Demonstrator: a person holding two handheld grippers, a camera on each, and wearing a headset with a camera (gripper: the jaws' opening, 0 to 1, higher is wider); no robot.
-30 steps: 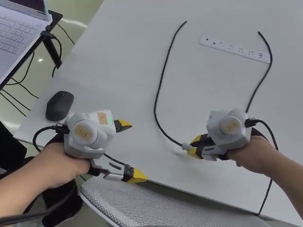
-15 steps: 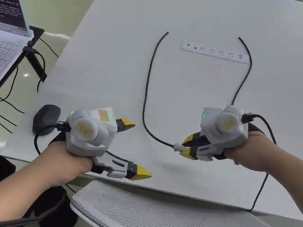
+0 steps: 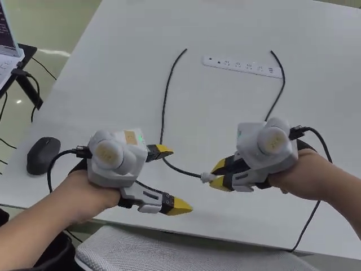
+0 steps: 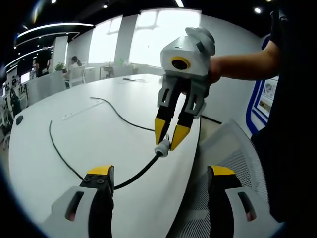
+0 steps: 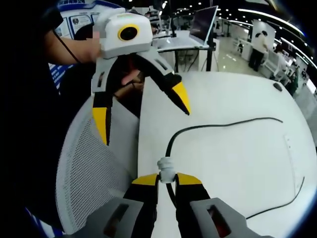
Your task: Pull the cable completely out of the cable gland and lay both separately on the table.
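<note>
At the near edge of the table (image 3: pixel 113 84), I have the right gripper (image 3: pixel 214 175) clamped on the white cable gland (image 3: pixel 206 177). The black cable (image 3: pixel 164 107) is threaded through it and trails across the top toward the power strip (image 3: pixel 242 66). The left gripper (image 3: pixel 175 179) faces it, 2 jaws wide apart, holding nothing.

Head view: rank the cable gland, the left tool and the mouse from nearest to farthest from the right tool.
1. Cable gland, held at the right tool's tips.
2. Left tool, open, to its left.
3. Mouse, at the table's left edge.
</note>
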